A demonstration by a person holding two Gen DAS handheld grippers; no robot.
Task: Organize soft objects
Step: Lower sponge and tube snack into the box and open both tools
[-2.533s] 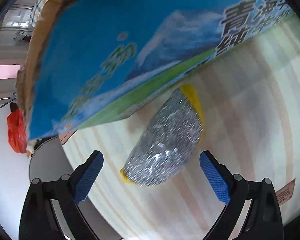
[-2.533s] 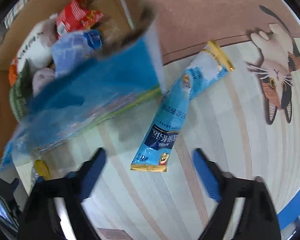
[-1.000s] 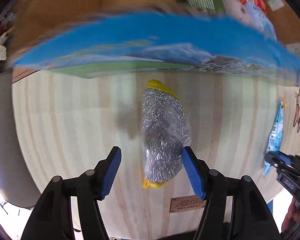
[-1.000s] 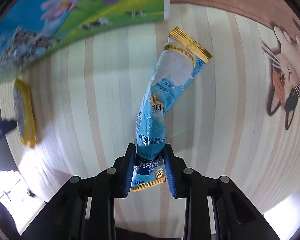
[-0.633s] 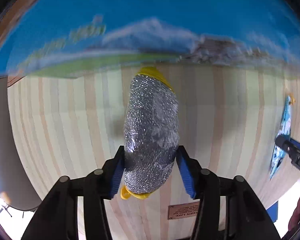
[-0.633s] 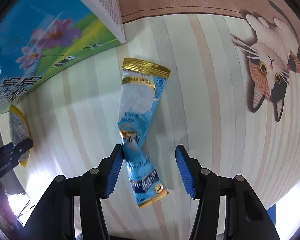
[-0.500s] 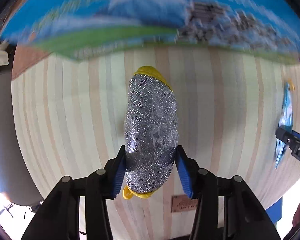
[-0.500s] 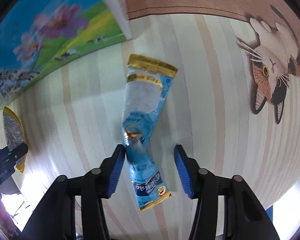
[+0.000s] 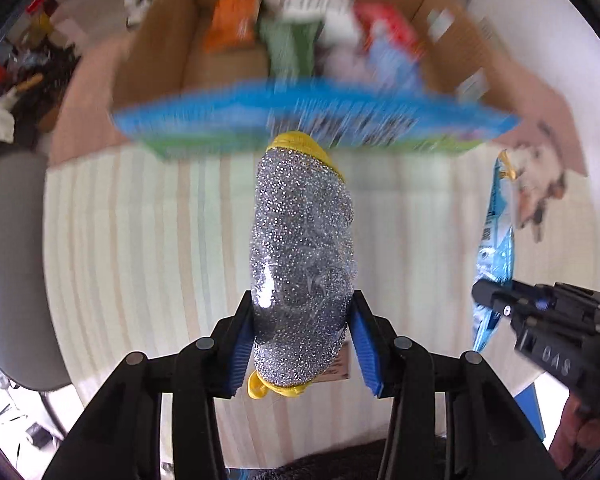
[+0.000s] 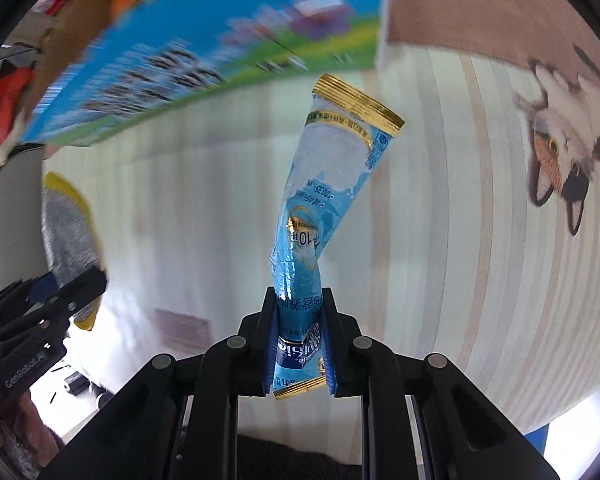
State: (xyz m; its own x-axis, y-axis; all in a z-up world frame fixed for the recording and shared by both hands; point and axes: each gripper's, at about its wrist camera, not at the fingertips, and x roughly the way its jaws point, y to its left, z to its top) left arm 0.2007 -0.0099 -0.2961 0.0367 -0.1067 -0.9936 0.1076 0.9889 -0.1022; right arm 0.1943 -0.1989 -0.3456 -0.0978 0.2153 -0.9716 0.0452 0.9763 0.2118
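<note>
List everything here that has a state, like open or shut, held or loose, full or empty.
left gripper: shut on the silver scrubber.
silver scrubber: held, lifted off the striped mat.
right gripper: shut on the blue sachet.
blue sachet: held by its lower end, bent, sealed.
cardboard box: open on top, partly filled with packets.
striped mat: lying flat.

Each tool (image 9: pixel 302 342) (image 10: pixel 298 344) had black linkage arms, round silver pivot screws and blue ribbed finger pads (image 9: pixel 239 350).
</note>
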